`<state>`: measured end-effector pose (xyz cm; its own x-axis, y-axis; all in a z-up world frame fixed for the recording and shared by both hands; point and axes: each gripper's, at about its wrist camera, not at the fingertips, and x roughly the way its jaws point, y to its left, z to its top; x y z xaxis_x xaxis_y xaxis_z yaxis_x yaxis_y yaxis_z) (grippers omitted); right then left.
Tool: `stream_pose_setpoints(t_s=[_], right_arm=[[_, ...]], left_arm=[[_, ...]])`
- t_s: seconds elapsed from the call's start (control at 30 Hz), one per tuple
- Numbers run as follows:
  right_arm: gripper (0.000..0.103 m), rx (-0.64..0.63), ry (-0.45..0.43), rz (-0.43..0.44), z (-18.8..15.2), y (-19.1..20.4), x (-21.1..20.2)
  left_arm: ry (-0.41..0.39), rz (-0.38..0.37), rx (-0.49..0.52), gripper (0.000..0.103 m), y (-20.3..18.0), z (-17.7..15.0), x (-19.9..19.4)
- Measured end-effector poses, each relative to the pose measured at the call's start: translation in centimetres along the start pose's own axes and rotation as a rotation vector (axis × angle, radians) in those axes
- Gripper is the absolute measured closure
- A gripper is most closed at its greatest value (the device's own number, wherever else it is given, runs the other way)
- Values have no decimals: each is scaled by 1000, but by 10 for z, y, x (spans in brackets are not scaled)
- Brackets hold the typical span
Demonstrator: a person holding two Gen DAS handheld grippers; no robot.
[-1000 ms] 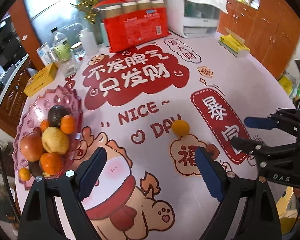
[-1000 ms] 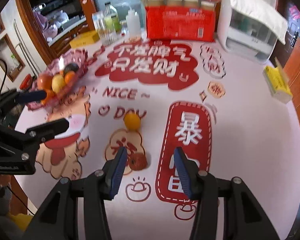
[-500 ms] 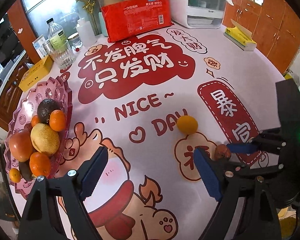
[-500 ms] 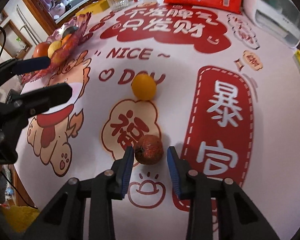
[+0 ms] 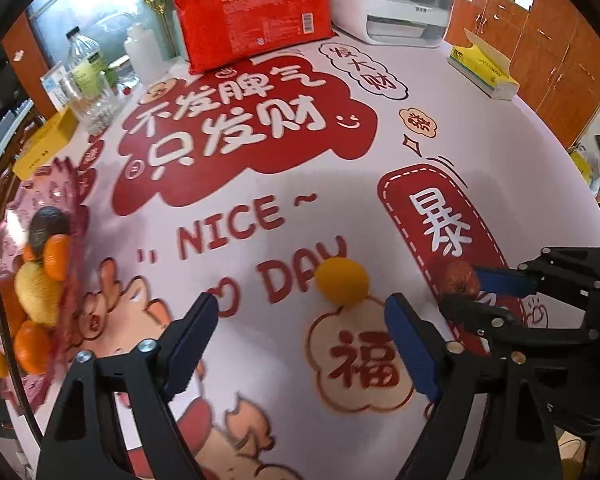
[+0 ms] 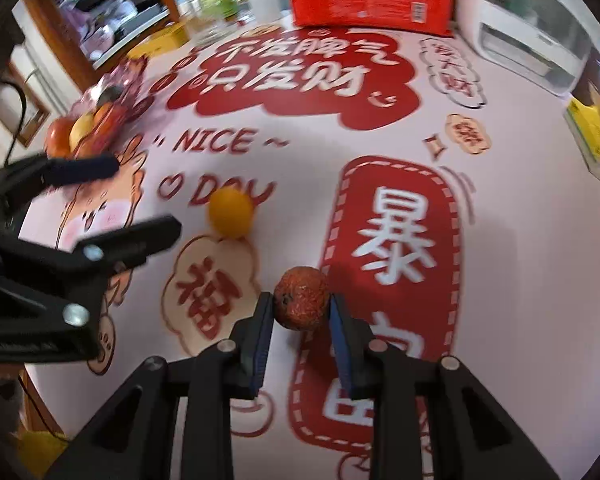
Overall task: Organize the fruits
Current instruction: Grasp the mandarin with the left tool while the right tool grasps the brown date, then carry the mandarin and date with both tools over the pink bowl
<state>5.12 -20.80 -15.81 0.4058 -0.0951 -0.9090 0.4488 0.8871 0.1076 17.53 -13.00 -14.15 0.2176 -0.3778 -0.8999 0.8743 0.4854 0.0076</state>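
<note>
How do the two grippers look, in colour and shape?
Both are alike. The left gripper and right gripper have matte black frames with triangular cut-outs and silver screws. Each finger is long and narrow and carries a flat blue pad on its inner face. No sleeve is visible.

Round tabletop under a pink printed cloth with red lettering. Orange-brown wooden cabinets on the far right, dark wood shelving on the left. Bright, even indoor light.
</note>
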Motion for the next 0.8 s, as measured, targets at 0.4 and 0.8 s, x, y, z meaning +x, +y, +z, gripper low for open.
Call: stream_pose_setpoints(t_s=[0.4,0.8], right_arm=[[75,26,3,15,3,-22,4],[75,2,13,34,7,-19,7]], left_arm=[[111,-50,-70,56,-11,10,45],[122,-52,-98,70,-10,8,44]])
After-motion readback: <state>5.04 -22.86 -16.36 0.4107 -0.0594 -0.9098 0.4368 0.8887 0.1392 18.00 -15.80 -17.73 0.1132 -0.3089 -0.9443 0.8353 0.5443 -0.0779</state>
